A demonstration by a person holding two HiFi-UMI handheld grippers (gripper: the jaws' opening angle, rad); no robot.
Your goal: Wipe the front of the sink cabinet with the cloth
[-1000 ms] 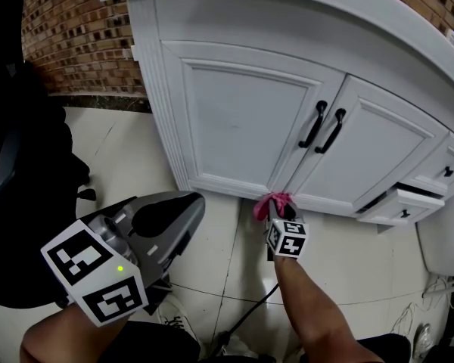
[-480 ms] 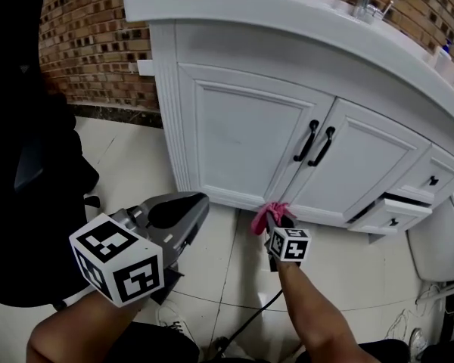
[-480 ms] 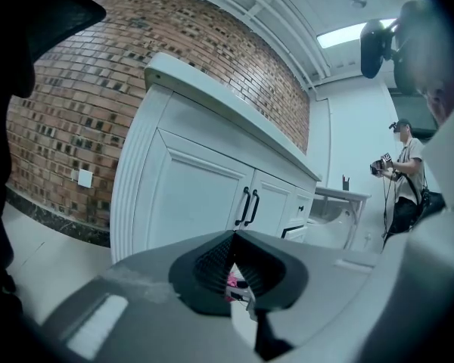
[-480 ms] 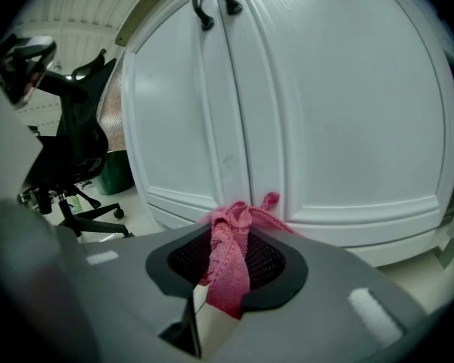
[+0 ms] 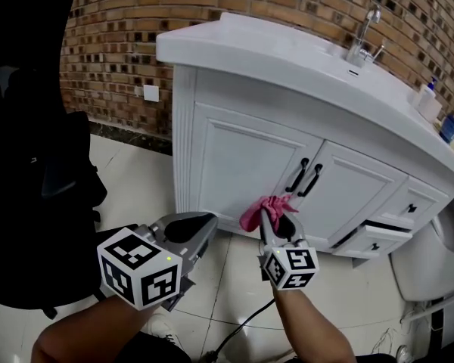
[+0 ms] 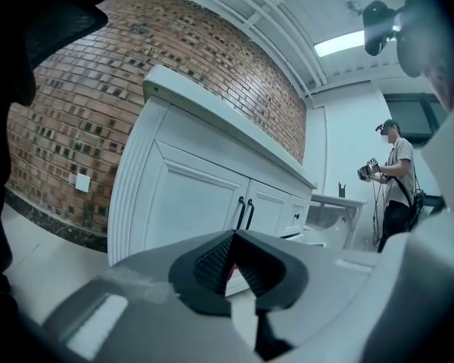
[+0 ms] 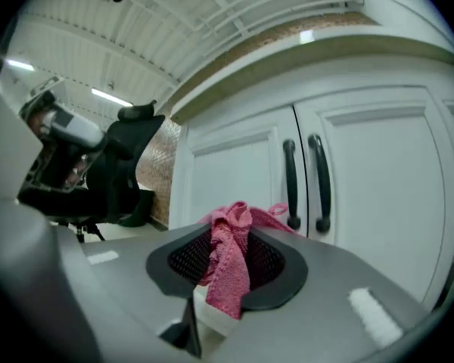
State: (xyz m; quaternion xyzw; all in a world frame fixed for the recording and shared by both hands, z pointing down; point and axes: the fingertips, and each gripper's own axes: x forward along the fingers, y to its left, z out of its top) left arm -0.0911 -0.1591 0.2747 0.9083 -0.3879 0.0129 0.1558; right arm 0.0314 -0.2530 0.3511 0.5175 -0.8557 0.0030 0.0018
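— Nearest first: what do we find in the right gripper (image 7: 228, 240)?
— Its jaws are clamped on the cloth (image 7: 228, 269); pink, a nubbly knit, bunched into a twisted wad that stands above the jaws and hangs down below them.
— And the left gripper (image 6: 233, 233)?
— Jaws together, nothing between them; from the head view we see it low over the floor tiles (image 5: 231, 274), left of the right gripper.
— Where do we place the cloth against the sink cabinet (image 5: 234, 161)?
— Before the lower edge of the doors, just under the two black handles (image 5: 306, 178); whether it touches the panel we cannot tell.
— What does one view give us alone?
— Only the head view shows the drawer (image 5: 378, 234) ajar at the cabinet's right end and the tap (image 5: 363, 27) on top; only the left gripper view shows a person (image 6: 395, 184) standing far off beyond the cabinet.
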